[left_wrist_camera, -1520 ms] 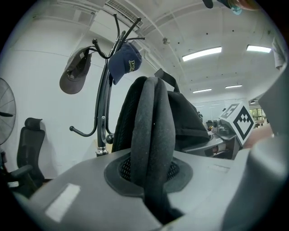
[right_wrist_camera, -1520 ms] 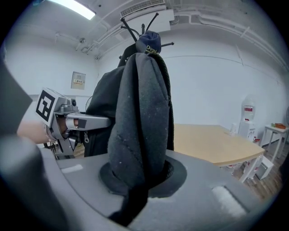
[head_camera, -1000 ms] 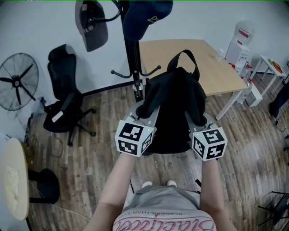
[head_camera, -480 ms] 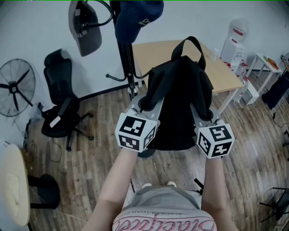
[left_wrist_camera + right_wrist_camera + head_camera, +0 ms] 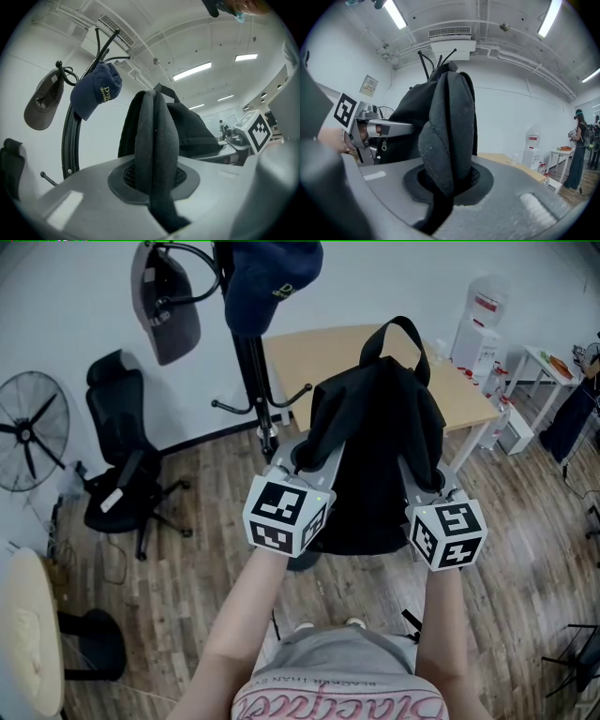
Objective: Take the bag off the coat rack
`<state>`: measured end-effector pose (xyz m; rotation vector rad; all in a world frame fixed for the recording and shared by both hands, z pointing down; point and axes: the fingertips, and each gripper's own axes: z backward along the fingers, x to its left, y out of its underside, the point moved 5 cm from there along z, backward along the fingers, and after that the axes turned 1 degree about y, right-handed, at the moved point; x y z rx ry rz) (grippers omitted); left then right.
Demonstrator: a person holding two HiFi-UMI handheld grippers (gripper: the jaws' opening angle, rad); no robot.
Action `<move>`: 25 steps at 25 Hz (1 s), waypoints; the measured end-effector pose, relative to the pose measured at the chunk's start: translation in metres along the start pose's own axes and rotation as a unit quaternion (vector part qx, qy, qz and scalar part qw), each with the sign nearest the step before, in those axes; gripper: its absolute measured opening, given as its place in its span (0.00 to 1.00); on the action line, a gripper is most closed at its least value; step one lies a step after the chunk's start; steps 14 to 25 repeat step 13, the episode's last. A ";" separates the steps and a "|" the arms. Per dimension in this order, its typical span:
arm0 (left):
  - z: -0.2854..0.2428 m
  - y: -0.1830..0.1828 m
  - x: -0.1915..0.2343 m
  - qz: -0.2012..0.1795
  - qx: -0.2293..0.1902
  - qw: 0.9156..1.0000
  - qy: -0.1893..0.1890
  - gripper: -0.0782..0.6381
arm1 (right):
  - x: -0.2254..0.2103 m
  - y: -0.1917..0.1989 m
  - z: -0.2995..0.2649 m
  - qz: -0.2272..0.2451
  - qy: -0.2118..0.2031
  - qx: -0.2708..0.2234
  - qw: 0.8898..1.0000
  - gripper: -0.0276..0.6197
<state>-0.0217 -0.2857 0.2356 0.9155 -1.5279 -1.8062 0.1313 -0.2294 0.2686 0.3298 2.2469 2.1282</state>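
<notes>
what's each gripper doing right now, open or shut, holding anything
Left gripper: shut on a shoulder strap of the black fabric backpack.
Right gripper: shut on the backpack's other shoulder strap.

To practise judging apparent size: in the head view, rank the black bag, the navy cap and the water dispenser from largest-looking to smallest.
1. black bag, nearest the camera, which inflates it
2. navy cap
3. water dispenser

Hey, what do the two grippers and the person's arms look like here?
The left gripper and right gripper are light grey and wedge-shaped, each carrying a white cube printed with black square markers. Dark oval pads line the jaws' inner faces. No cables show. The forearms are unsleeved; the person wears a light top with pink lettering.
</notes>
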 end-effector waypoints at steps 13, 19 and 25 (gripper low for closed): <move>-0.009 0.005 -0.007 0.011 -0.005 1.000 -0.002 0.20 | -0.010 0.004 0.002 0.007 0.005 0.003 1.000 0.10; -0.009 0.005 -0.007 0.011 -0.005 1.000 -0.002 0.20 | -0.010 0.004 0.002 0.007 0.005 0.003 1.000 0.10; -0.009 0.005 -0.007 0.011 -0.005 1.000 -0.002 0.20 | -0.010 0.004 0.002 0.007 0.005 0.003 1.000 0.10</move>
